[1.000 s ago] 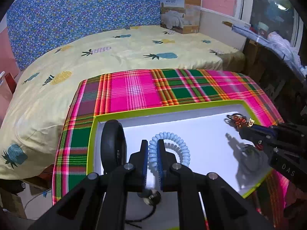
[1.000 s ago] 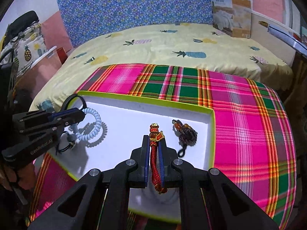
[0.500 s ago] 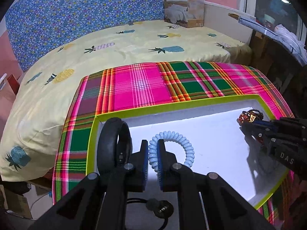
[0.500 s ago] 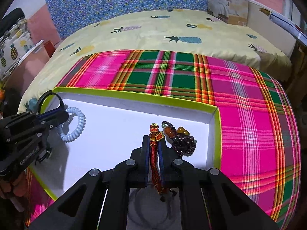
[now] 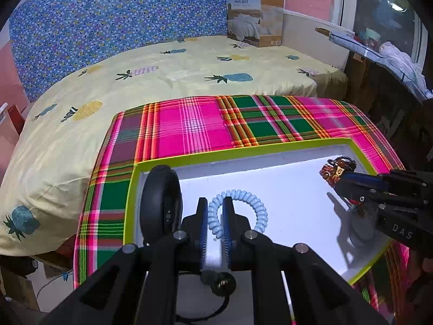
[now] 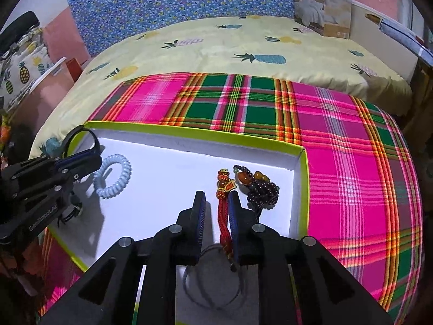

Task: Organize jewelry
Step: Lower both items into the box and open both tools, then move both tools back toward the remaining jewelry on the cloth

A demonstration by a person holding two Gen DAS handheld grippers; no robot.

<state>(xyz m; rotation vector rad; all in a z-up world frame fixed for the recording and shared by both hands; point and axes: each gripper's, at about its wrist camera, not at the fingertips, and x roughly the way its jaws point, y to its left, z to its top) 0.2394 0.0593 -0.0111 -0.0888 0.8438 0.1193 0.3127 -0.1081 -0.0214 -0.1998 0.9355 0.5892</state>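
A white tray with a lime rim (image 5: pixel 243 153) (image 6: pixel 189 131) lies on a plaid cloth. My left gripper (image 5: pixel 215 203) (image 6: pixel 89 159) holds a pale blue coil hair tie (image 5: pixel 254 208) (image 6: pixel 113 178) low over the tray's left part. Its jaws are easing open, but the pads still touch the coil. My right gripper (image 6: pixel 216 203) (image 5: pixel 342 180) is at the tray's right end with its jaws opening. A red cord bracelet (image 6: pixel 223 216) (image 5: pixel 331 172) lies between them, against the right pad only. Beside it lies a dark bead bracelet (image 6: pixel 263 189) (image 5: pixel 346 161).
A black band (image 5: pixel 159 203) (image 6: pixel 78 132) stands on edge by the tray's left wall. A black corded piece (image 5: pixel 222 283) and a thin dark hoop (image 6: pixel 211 298) lie under the grippers. The plaid cloth (image 6: pixel 351 162) covers the near end of a pineapple-print bed (image 5: pixel 189 75). A box (image 5: pixel 257 16) stands far back.
The right jaws have parted, and the left pad has come off the red cord. The left gripper stays with the coil in about the same place.
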